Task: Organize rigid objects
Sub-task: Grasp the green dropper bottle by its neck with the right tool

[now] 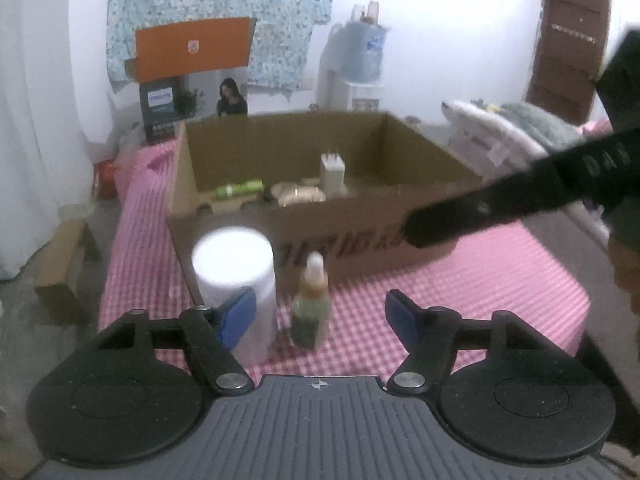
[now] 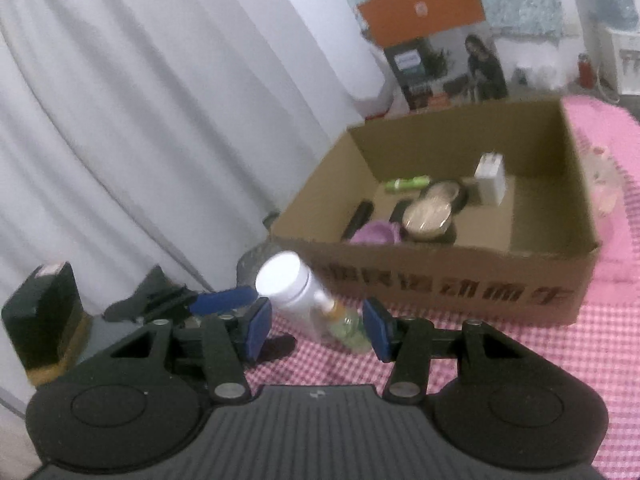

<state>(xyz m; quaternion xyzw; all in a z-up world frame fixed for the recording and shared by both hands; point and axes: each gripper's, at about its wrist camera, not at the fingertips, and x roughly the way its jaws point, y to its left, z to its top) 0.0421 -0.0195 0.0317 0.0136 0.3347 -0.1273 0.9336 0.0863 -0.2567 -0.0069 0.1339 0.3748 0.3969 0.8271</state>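
We see a white capped jar [image 1: 234, 276] standing upright on the pink checked cloth, just beside a small green dropper bottle [image 1: 311, 306], also upright, both right in front of the open cardboard box [image 1: 360, 236]. Inside the box we find a white charger [image 1: 332, 172] standing on end, a green tube [image 1: 240, 189] lying flat, a round gold-lidded tin [image 2: 427, 216], a purple item [image 2: 378, 234] and a black stick [image 2: 358, 218] near the front-left corner
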